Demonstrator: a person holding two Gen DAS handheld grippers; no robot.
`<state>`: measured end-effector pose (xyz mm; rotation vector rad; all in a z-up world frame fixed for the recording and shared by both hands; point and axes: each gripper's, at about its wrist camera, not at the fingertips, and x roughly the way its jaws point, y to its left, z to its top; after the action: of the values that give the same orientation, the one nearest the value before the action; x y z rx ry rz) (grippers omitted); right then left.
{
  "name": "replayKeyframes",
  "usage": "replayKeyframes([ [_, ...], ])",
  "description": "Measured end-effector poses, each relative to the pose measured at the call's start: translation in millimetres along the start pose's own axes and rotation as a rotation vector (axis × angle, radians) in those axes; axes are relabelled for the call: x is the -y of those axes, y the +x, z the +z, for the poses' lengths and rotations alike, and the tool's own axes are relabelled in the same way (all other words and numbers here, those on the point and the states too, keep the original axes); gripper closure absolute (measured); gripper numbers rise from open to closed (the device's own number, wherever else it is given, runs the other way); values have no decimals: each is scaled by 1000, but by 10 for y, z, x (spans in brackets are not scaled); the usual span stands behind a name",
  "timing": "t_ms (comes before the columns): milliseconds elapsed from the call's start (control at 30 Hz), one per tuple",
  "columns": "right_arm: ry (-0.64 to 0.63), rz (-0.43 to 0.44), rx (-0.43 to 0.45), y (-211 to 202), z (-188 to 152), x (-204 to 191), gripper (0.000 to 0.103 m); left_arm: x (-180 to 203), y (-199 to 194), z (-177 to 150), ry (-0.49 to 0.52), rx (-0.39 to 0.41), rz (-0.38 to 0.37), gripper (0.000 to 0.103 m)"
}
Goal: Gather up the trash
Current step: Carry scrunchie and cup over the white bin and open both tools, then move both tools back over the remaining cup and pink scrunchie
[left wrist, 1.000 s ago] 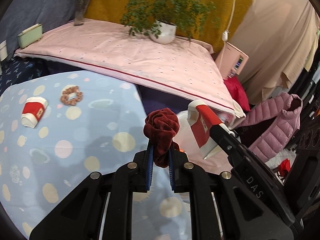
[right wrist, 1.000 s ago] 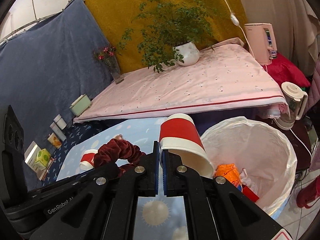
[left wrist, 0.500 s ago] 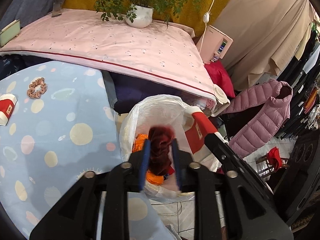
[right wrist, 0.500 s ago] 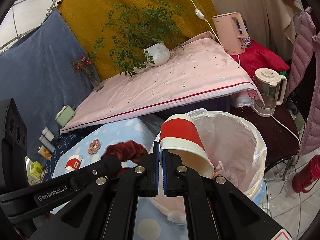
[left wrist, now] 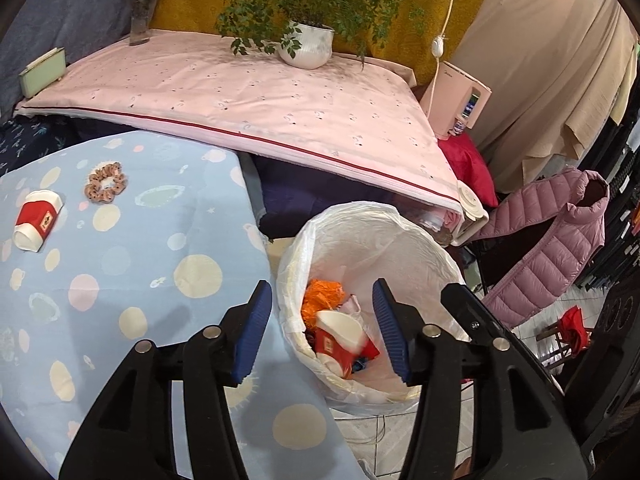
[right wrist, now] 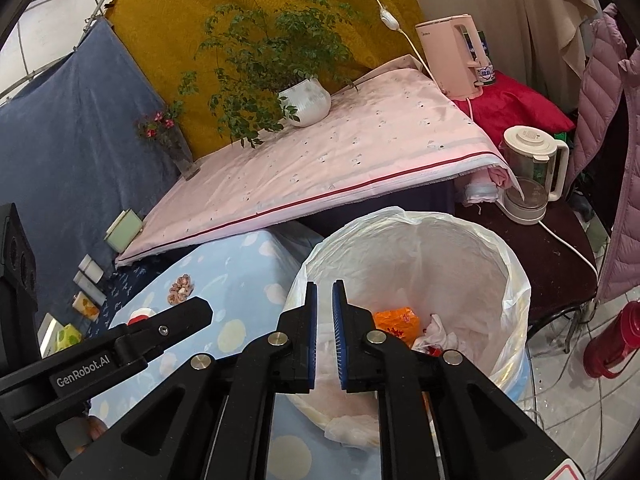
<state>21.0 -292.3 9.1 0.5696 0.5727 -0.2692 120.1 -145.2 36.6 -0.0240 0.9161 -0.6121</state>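
Note:
A white-lined trash bin (left wrist: 424,240) (right wrist: 512,264) stands beside the blue dotted table (left wrist: 120,264). Inside lie orange wrapping (left wrist: 322,294) (right wrist: 394,318) and a red-and-white paper cup (left wrist: 340,340). My left gripper (left wrist: 322,332) is wide open and empty over the bin's near rim. My right gripper (right wrist: 325,334) is open by a narrow gap and empty, also over the bin. A second red-and-white cup (left wrist: 38,220) lies on its side at the table's far left, next to a pinkish scrunchie (left wrist: 106,188) (right wrist: 180,289). The dark red scrunchie is not visible.
A pink-covered bed (left wrist: 240,104) with a potted plant (left wrist: 306,46) lies behind the table. A pink kettle (right wrist: 452,60), a blender jug (right wrist: 530,174), a pink puffer jacket (left wrist: 552,240) and a red bottle (right wrist: 616,340) crowd the right side.
Both grippers have opened over the bin. The dark red scrunchie left the left gripper and the paper cup left the right one; the cup now lies in the bin.

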Motion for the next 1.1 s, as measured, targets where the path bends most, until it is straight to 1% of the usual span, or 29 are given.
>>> replayKeyframes([
  [267,-10,1,-5,-25,-27,-58,91,-131,-58,-34,-22,7,22,53],
  [400,-26,1,-7,-27,-52,-140,81,-211,-94,-50,-28,15,36,53],
  [700,-64,16,-31,45,-119,-359,80,-445,-161,-82,-67,22,57,53],
  [833,-80,23,-47,97,-164,-469,80,-579,-191,-98,-90,29,76,46],
  [933,-93,29,-59,135,-193,-534,80,-690,-206,-112,-105,30,88,45],
  [1000,-102,31,-65,160,-221,-592,74,-778,-217,-121,-121,29,93,45],
  [1100,-114,38,-74,189,-259,-681,73,-916,-226,-140,-143,28,105,45],
])
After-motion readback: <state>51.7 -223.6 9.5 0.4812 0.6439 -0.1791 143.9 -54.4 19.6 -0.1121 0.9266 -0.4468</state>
